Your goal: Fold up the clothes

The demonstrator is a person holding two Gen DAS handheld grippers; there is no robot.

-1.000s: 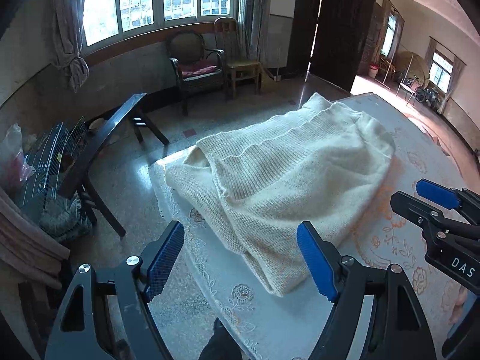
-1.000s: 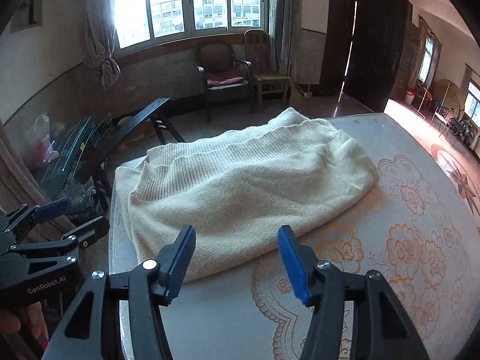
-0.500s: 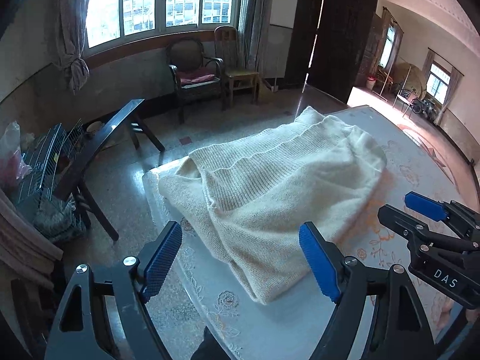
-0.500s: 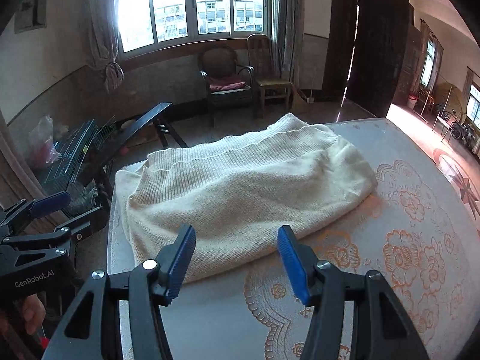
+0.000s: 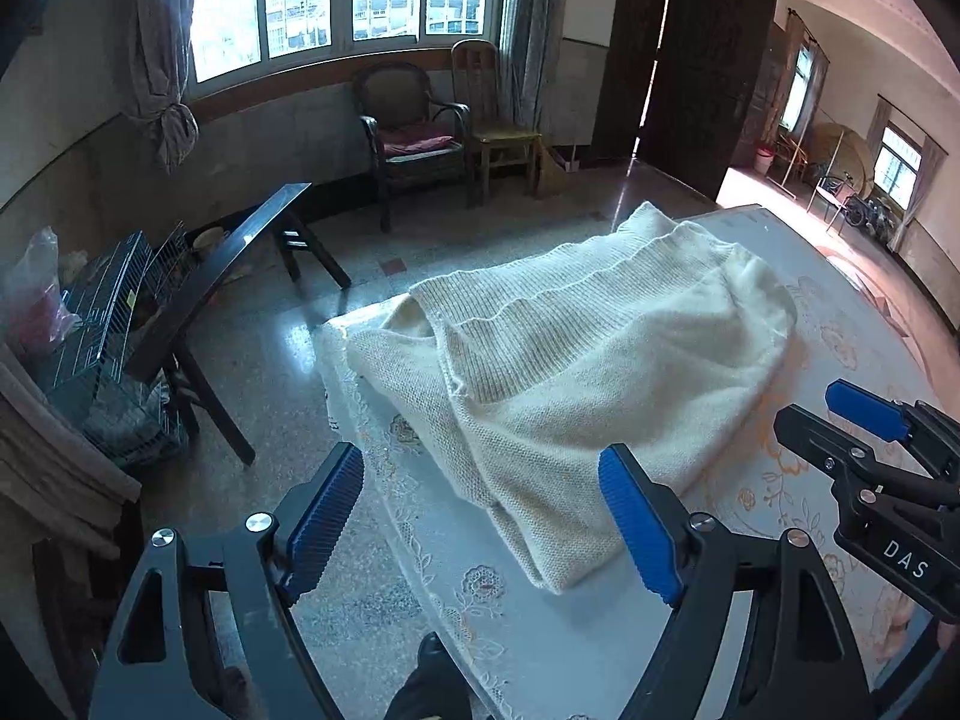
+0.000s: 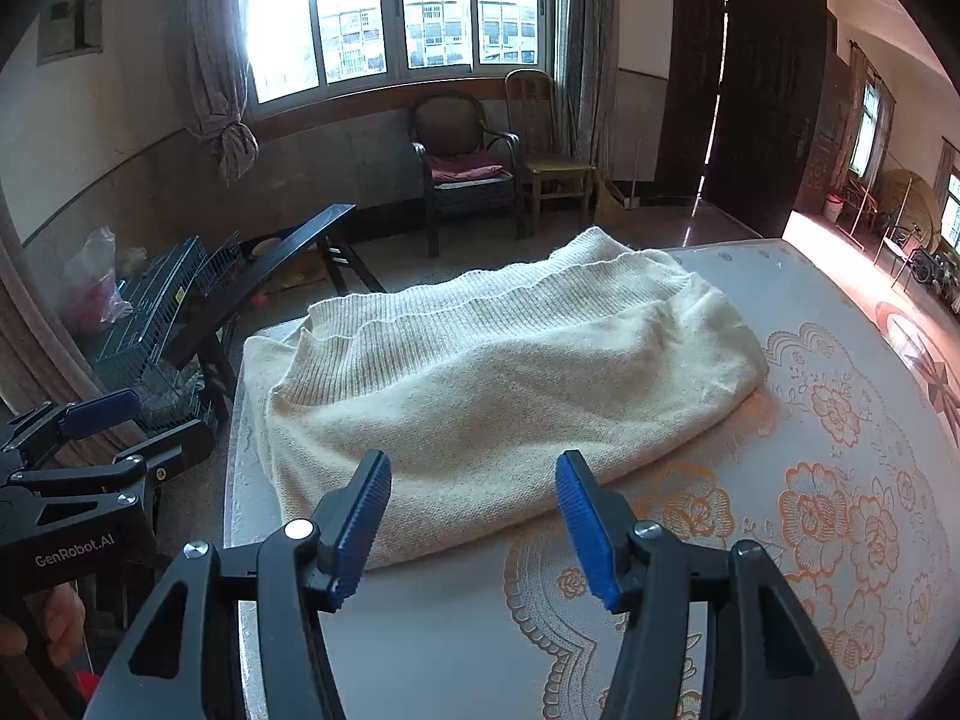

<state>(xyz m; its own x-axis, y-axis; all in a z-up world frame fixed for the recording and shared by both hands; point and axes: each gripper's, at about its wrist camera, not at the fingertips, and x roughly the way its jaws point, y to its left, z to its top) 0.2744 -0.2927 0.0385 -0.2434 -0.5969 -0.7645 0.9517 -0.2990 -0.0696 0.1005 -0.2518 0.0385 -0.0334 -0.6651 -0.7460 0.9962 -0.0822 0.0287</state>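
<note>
A cream knitted sweater (image 5: 576, 360) lies folded in a thick bundle on a mattress (image 5: 492, 612) with an orange floral print; it also shows in the right wrist view (image 6: 498, 384). My left gripper (image 5: 483, 522) is open and empty, just short of the sweater's near left corner. My right gripper (image 6: 474, 522) is open and empty, just short of the sweater's near edge. The right gripper also shows at the right of the left wrist view (image 5: 840, 420), and the left gripper at the left of the right wrist view (image 6: 120, 426).
The mattress (image 6: 810, 540) ends at the left, with polished floor beside it. A dark bench (image 5: 210, 282) and wire racks (image 5: 102, 312) stand at the left. Two chairs (image 5: 414, 138) stand under the windows. A dark door (image 5: 702, 66) is at the back right.
Both grippers have drawn back a little from the sweater and risen slightly. Both stay open. The sweater has not moved.
</note>
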